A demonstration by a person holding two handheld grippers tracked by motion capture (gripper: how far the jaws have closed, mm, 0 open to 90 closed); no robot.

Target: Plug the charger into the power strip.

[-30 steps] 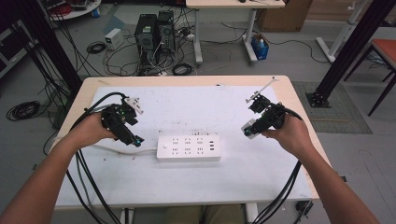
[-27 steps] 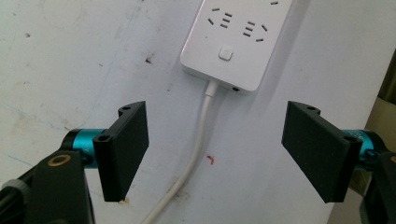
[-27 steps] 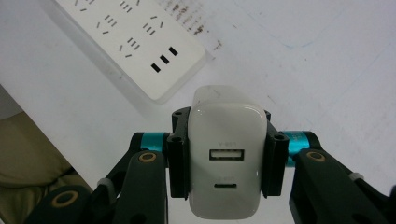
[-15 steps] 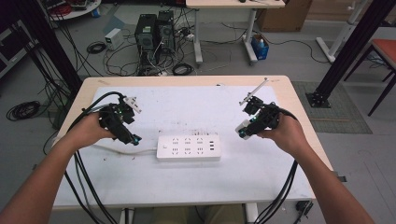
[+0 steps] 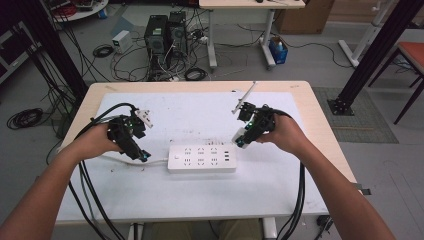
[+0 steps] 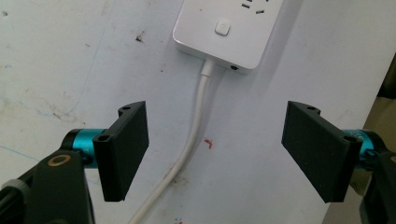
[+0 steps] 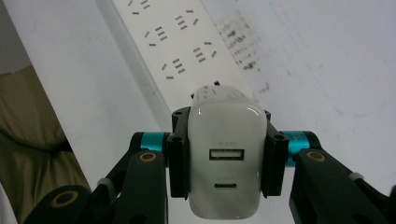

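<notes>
Right gripper (image 7: 226, 163) clamps white charger (image 7: 226, 158), left gripper (image 6: 215, 154) gapes empty over cord (image 6: 187, 149) — unbraced power strip (image 5: 201, 159) may skid under insertion push.

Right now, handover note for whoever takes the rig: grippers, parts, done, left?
Right gripper: shut on the white USB charger, carried just above the right end of the power strip.
Left gripper: open, holding nothing, astride the strip's white cable near the switch end.
Strip lies flat mid-table, sockets up.
Done: charger picked up and brought to the strip.
Left: line its prongs up with a socket and push in; the left gripper may need to steady the strip.
</notes>
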